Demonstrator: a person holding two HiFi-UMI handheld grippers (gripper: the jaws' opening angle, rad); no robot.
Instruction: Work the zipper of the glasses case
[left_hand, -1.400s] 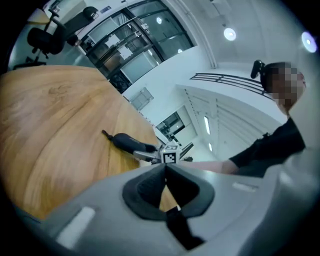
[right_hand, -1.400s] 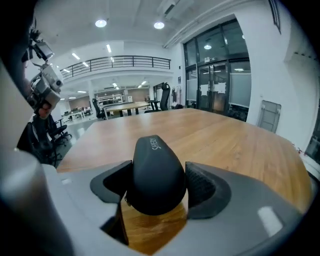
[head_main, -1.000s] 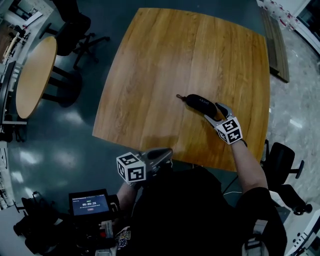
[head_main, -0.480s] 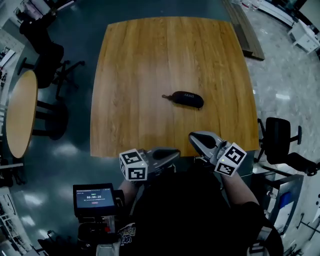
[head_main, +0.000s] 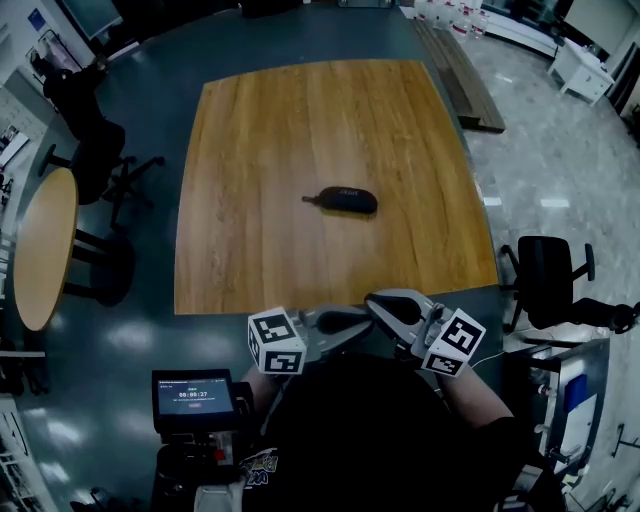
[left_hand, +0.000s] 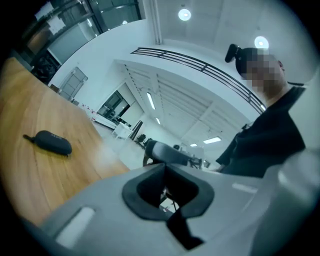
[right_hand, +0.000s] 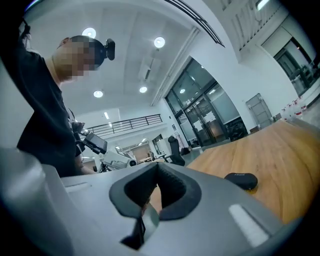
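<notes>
The black glasses case (head_main: 342, 200) lies zipped on the wooden table (head_main: 300, 120), its zipper pull pointing left. Both grippers hang close to my body, just off the table's near edge and well short of the case. My left gripper (head_main: 352, 321) is shut and empty, pointing right. My right gripper (head_main: 376, 303) is shut and empty, pointing left, its tip close to the left one. The left gripper view shows its gripper (left_hand: 167, 195) shut and the case (left_hand: 50, 143) far off. The right gripper view shows its gripper (right_hand: 155, 200) shut and the case (right_hand: 241, 180) beyond.
A round wooden table (head_main: 45, 250) stands at the left with office chairs (head_main: 95, 150) near it. Another chair (head_main: 545, 280) is off the table's right edge. A small screen (head_main: 192, 398) sits by my left side. A wooden bench (head_main: 460, 70) lies at the back right.
My right gripper has left the case's right end, drawn back to my body and shut. The case stays on the table. The left gripper has hardly moved.
</notes>
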